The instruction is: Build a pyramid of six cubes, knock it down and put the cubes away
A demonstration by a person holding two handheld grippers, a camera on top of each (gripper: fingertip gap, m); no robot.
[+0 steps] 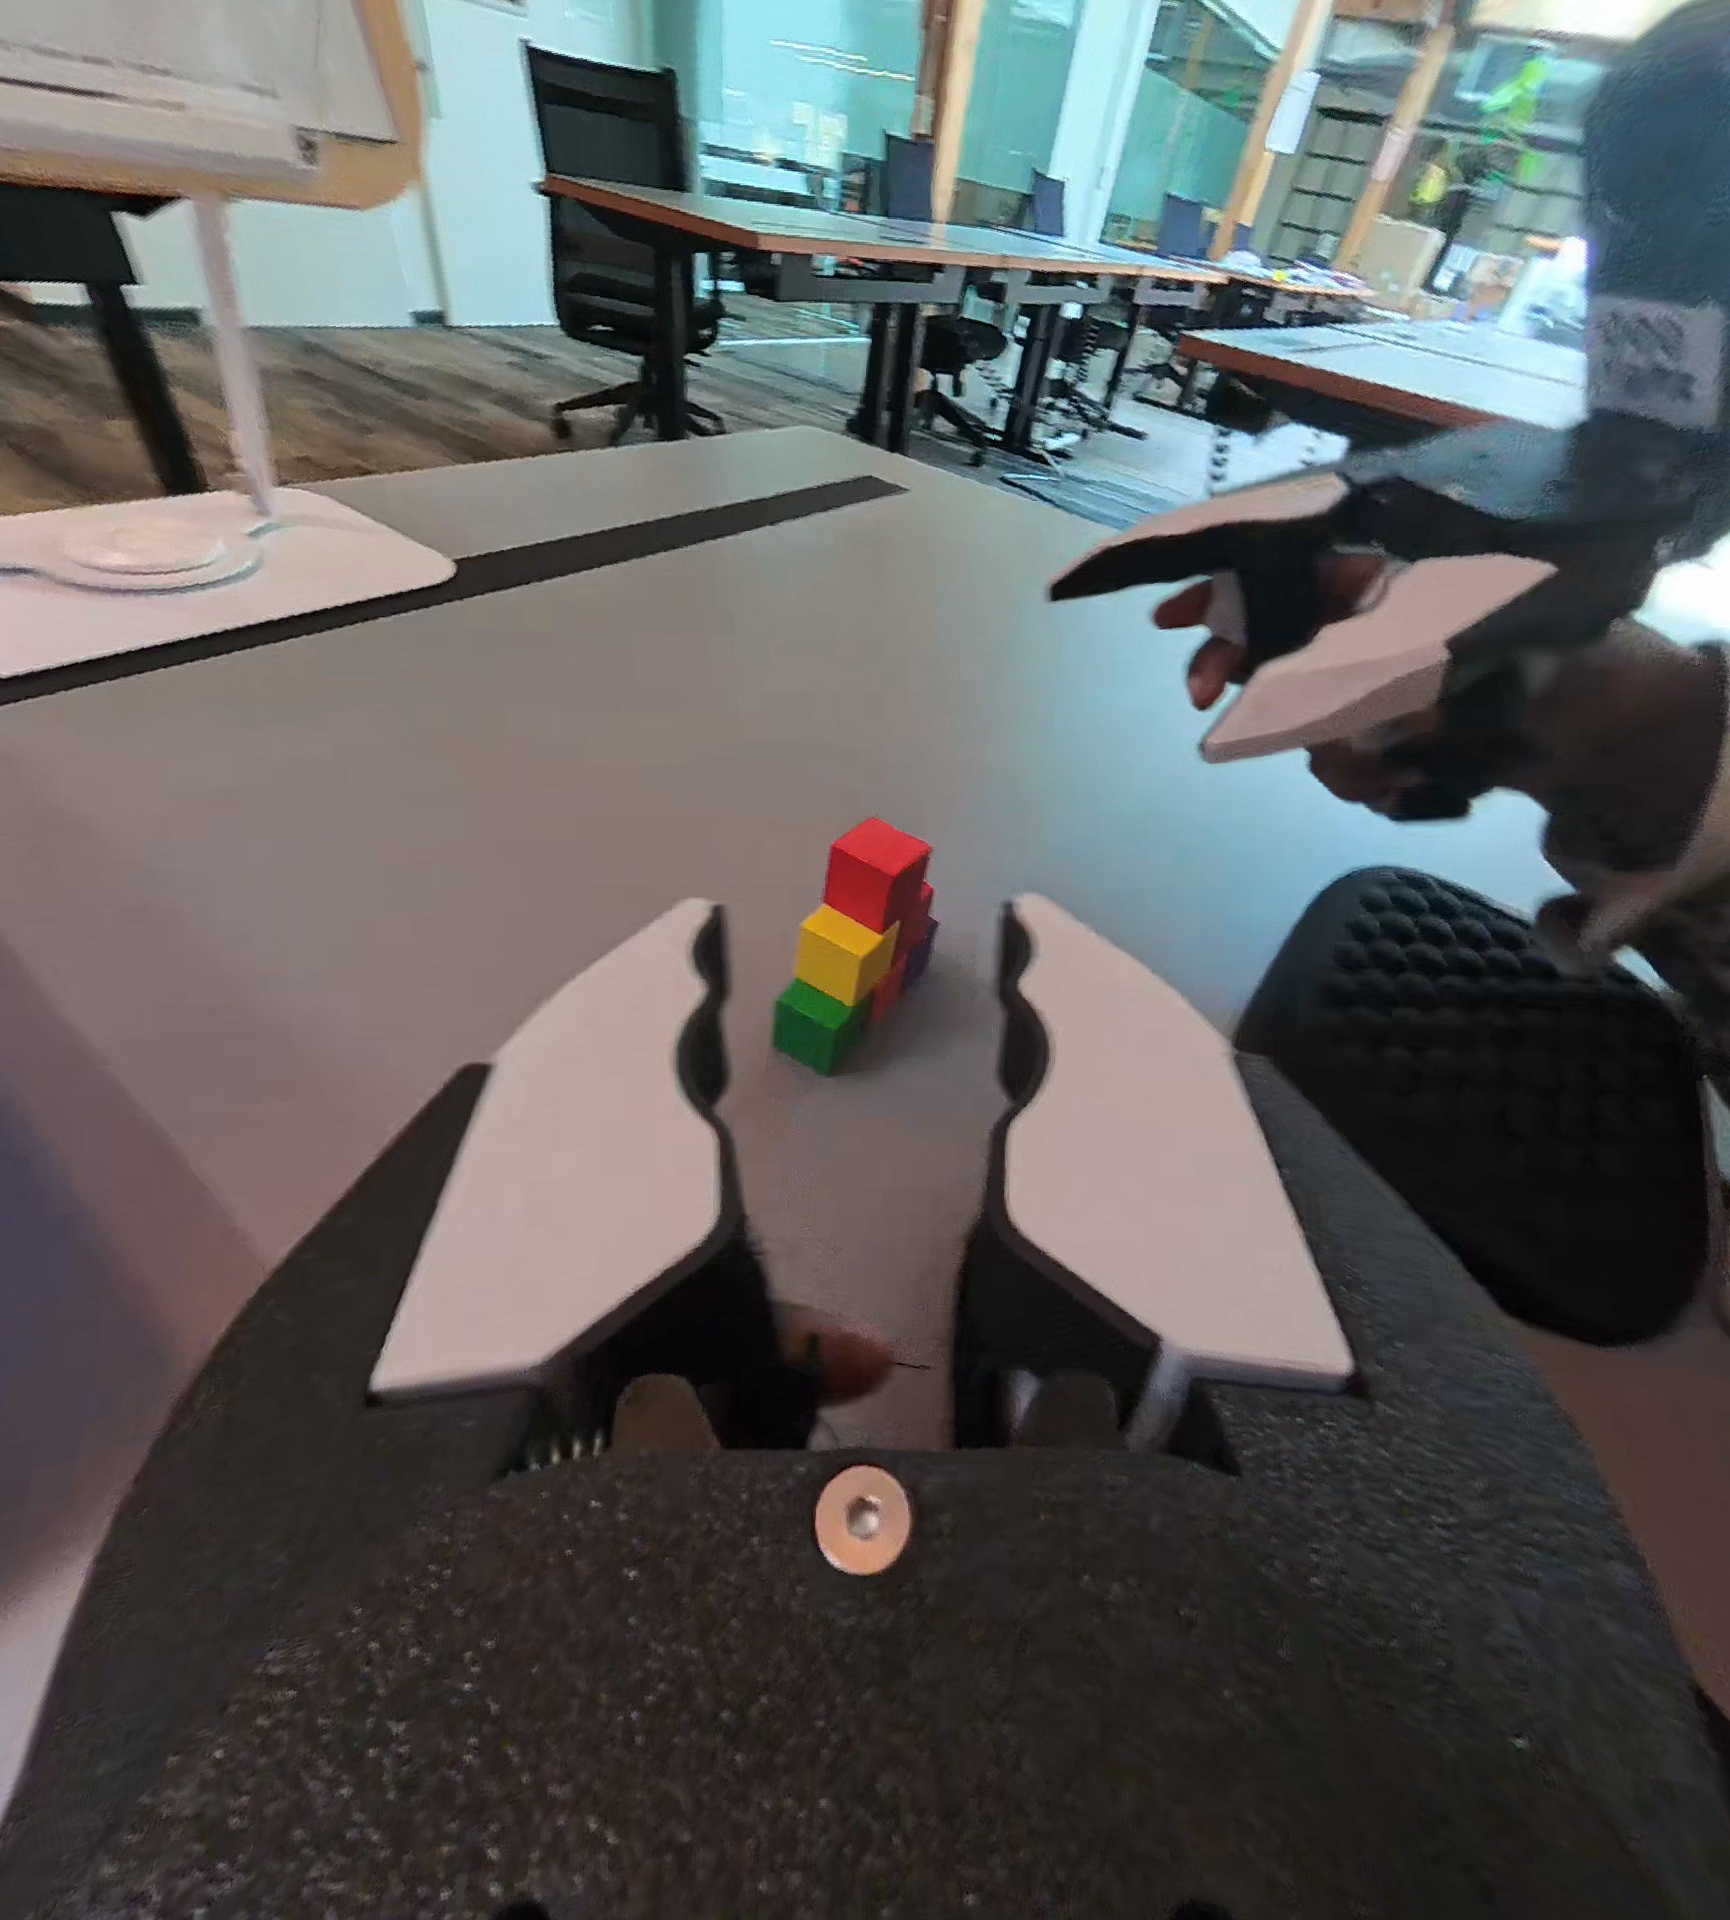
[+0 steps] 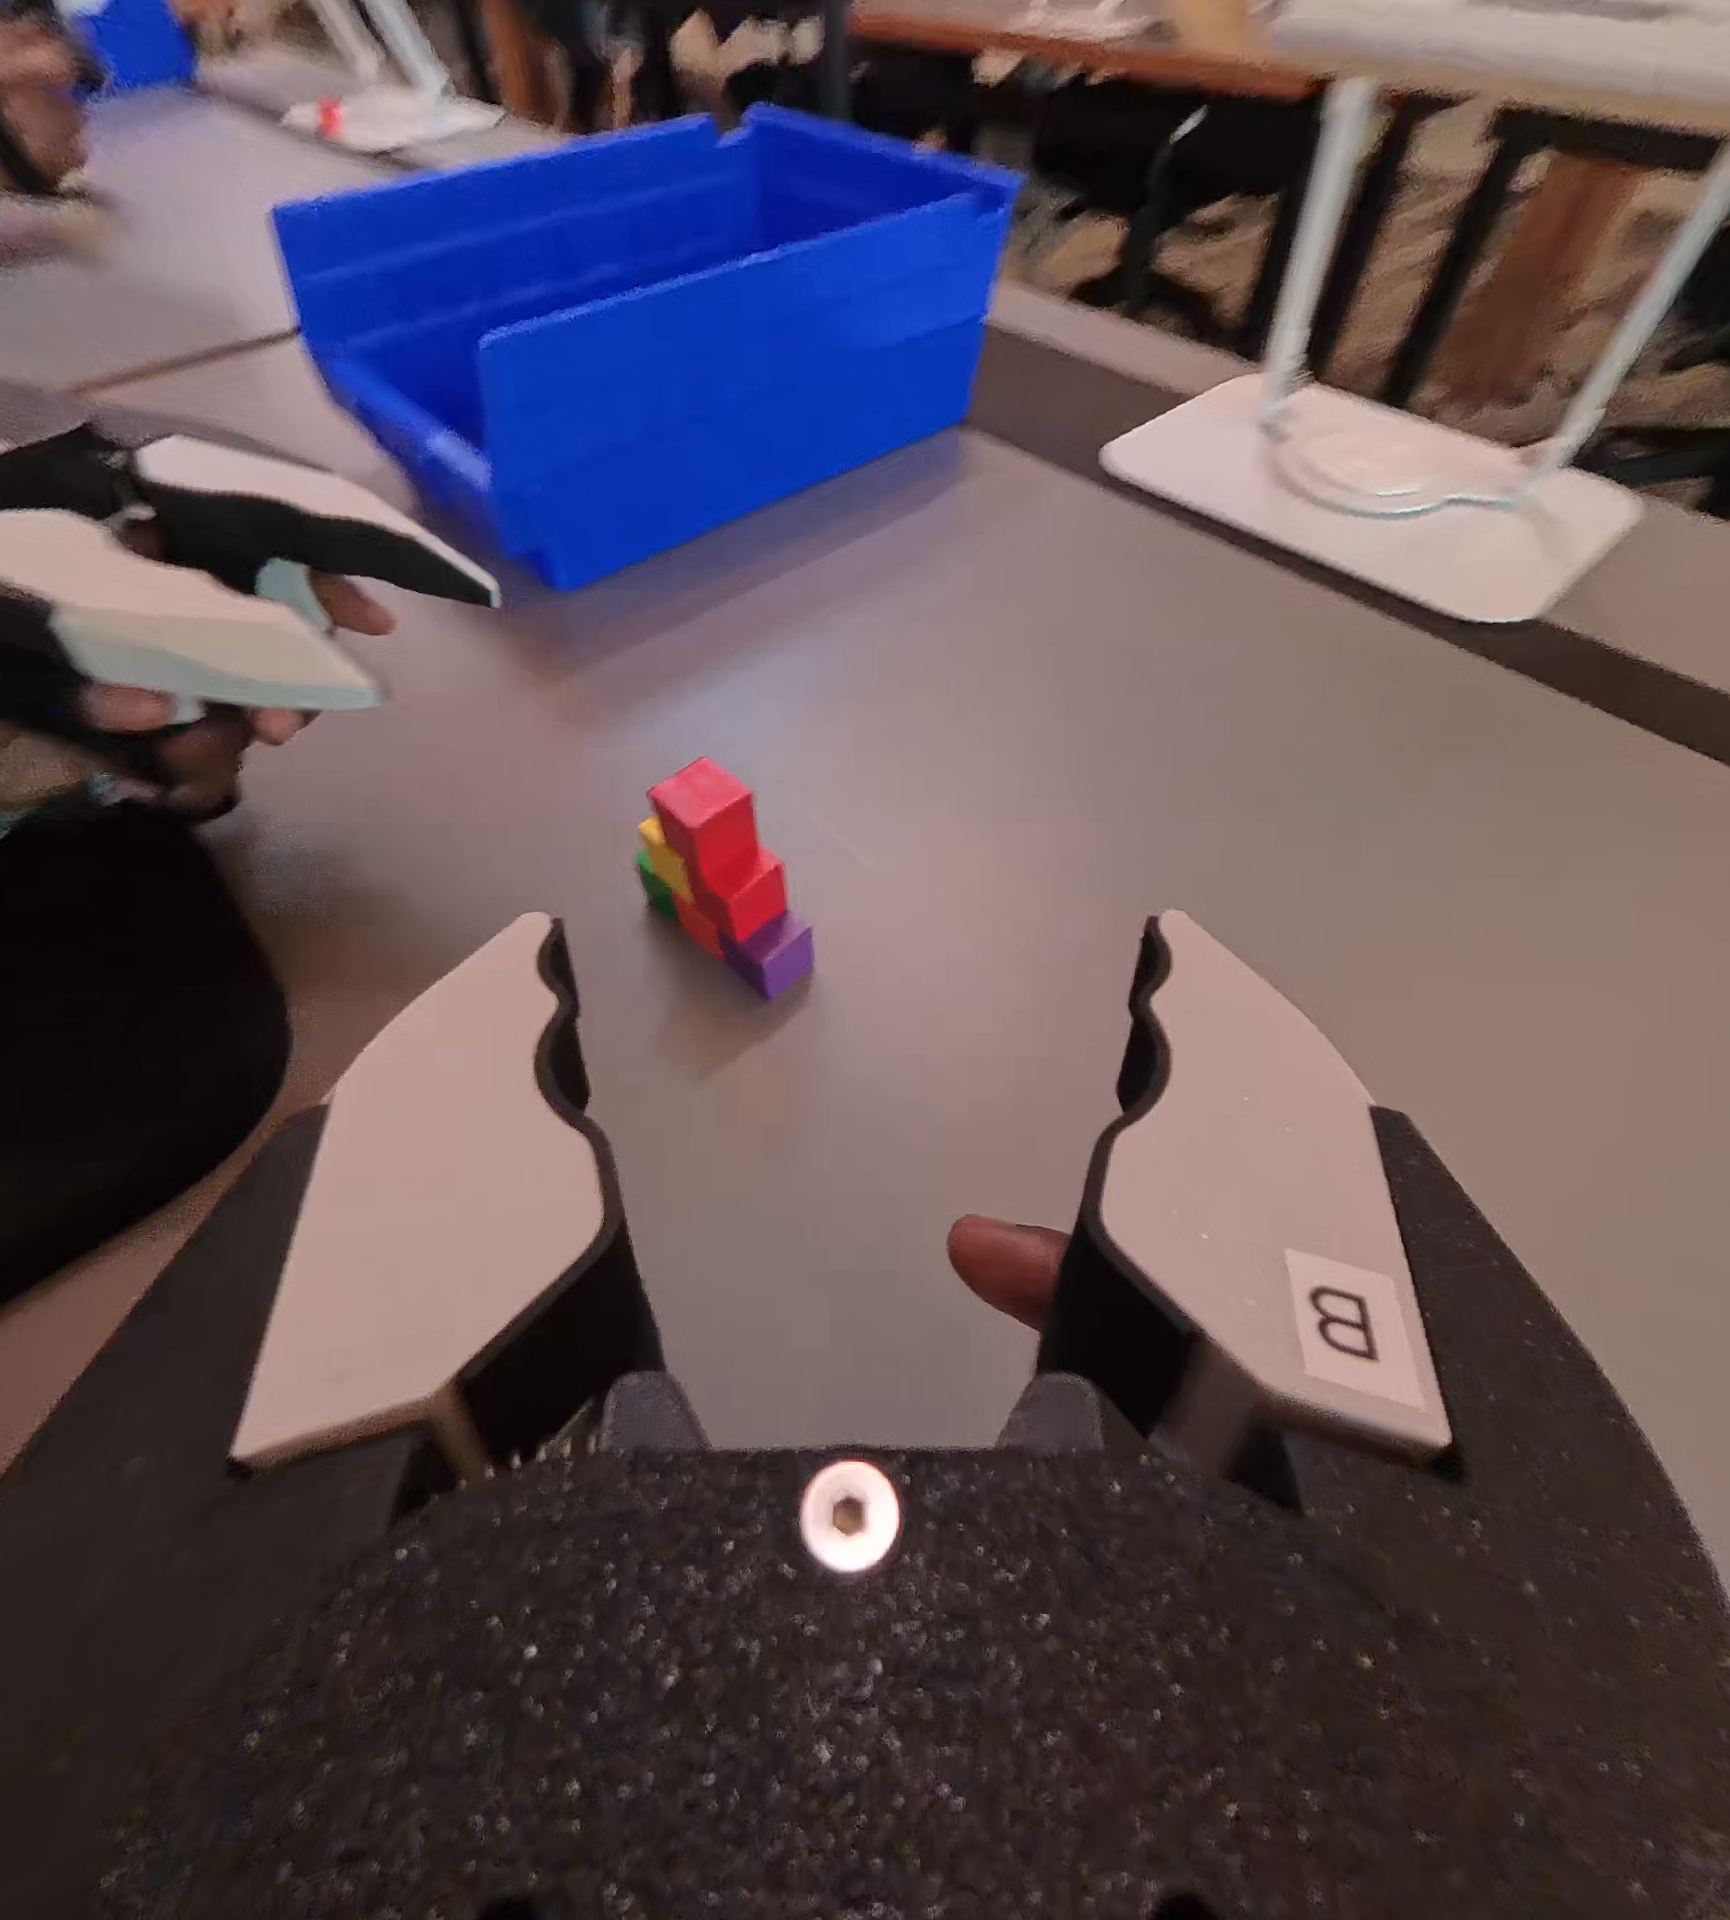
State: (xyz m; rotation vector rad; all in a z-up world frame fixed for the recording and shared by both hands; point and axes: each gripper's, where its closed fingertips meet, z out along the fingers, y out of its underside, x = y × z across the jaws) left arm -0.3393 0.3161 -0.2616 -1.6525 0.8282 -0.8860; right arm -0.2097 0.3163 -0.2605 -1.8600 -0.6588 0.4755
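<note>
A small pyramid of coloured cubes (image 1: 859, 945) stands on the grey table (image 1: 528, 748). A red cube (image 1: 876, 871) is on top, with a yellow cube (image 1: 840, 954) and a green cube (image 1: 817, 1027) below it on my side. In the right wrist view the pyramid (image 2: 726, 878) shows a red top, another red cube and a purple cube (image 2: 773, 956) at the base. My left gripper (image 1: 861, 914) is open and empty just before the pyramid. My right gripper (image 2: 850, 935) is open and empty, a little short of the pyramid. It also shows in the left wrist view (image 1: 1131, 665), raised at the right.
A blue plastic bin (image 2: 653, 332) stands on the table behind the pyramid. A white lamp base (image 2: 1380, 499) sits at the table's far edge, also in the left wrist view (image 1: 144, 571). A black chair back (image 1: 1484, 1101) is at the near edge. Office desks and chairs lie beyond. My left gripper's tips are some 7 cm from the red cube (image 1: 876, 871). Seen from the right wrist view (image 2: 671, 792) as well. The pyramid (image 2: 726, 878) lies around 8 cm away from my right fingertips.
</note>
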